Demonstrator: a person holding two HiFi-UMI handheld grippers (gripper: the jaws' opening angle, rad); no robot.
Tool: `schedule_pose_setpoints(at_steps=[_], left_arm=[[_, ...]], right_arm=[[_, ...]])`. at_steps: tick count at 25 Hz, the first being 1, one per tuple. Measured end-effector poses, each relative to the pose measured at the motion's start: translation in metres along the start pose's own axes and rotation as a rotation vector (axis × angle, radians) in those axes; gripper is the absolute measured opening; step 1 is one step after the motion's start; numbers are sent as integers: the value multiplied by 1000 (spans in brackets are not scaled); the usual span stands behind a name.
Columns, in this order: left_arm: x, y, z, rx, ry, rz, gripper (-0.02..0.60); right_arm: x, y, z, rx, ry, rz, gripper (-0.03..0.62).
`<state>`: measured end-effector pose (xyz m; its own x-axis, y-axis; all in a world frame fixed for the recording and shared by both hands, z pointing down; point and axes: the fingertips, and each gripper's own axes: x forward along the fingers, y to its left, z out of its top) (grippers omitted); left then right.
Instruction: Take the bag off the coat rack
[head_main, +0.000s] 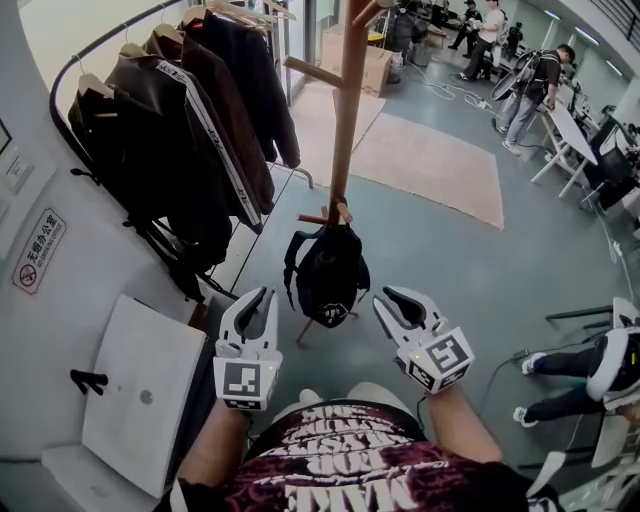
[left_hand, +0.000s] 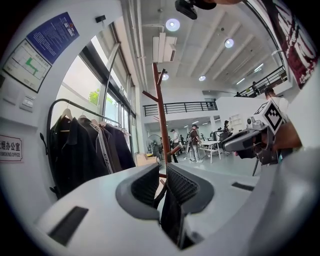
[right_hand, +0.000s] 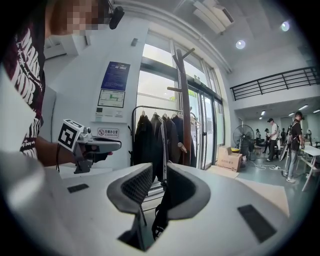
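We've got the left gripper (head_main: 257, 298) & right gripper (head_main: 398, 296), jaws apart, nothing held. The bag (head_main: 328, 272) hangs vertical off the coat rack (head_main: 347, 110), ahead btwn both, approx equally near.

Left of the coat rack (head_main: 346, 120), room is narrowed by hung jackets (head_main: 190, 120). Right of it, open floor (head_main: 470, 270) is left.
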<state>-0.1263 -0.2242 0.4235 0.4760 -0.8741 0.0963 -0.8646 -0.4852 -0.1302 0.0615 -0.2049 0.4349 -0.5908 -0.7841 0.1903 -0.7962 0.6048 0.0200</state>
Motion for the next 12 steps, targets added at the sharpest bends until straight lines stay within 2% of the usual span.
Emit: schedule_pose_setpoints(at_steps=[6, 12], left_arm=[[10, -8, -13, -23, 35, -37, 44], [30, -8, -17, -37, 56, -23, 44]], right_arm=[[7, -10, -7, 16, 19, -9, 94], [27, -25, -14, 22, 33, 36, 94]])
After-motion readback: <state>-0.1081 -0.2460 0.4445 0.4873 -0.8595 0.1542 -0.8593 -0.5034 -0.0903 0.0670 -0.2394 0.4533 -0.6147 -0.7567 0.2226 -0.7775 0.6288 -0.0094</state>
